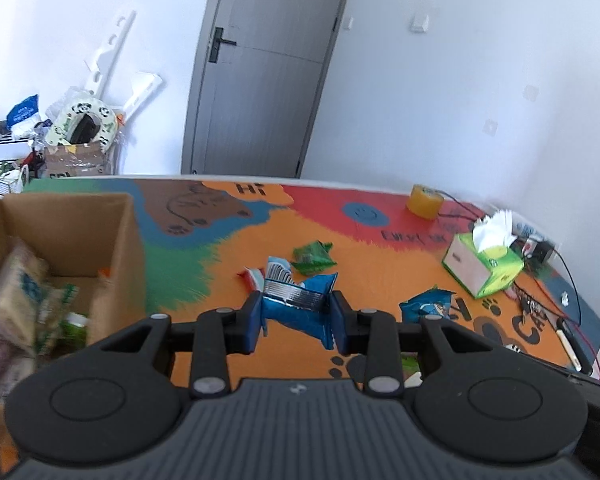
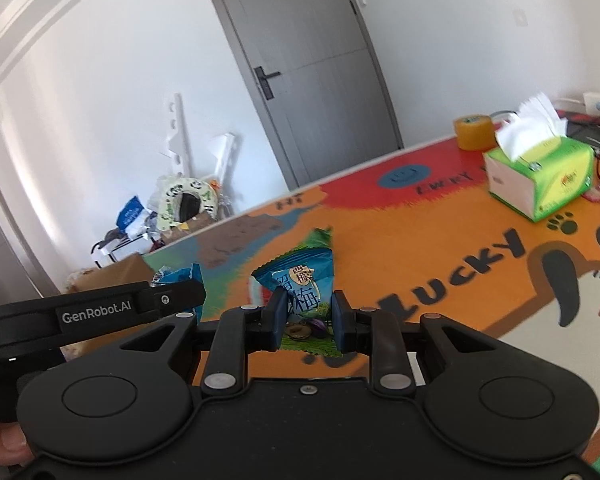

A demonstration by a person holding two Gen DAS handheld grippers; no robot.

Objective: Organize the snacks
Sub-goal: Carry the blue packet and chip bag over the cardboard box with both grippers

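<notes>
Blue wrappers on both sides — the left gripper (image 1: 296, 318) pinches a blue-and-silver snack bag (image 1: 296, 304) just right of the cardboard box (image 1: 112, 240), while the right gripper (image 2: 309, 320) clamps a blue plum packet (image 2: 300, 286) above the orange mat (image 2: 420, 248) — a green packet (image 1: 313, 257) lies beyond.

"GenRobot.AI" printed on the left gripper (image 2: 94, 312), left of the right tool. "LUCKY" and "HI" lettered on the mat (image 2: 420, 248) ahead; "梅" on the clamped packet (image 2: 300, 284).
</notes>
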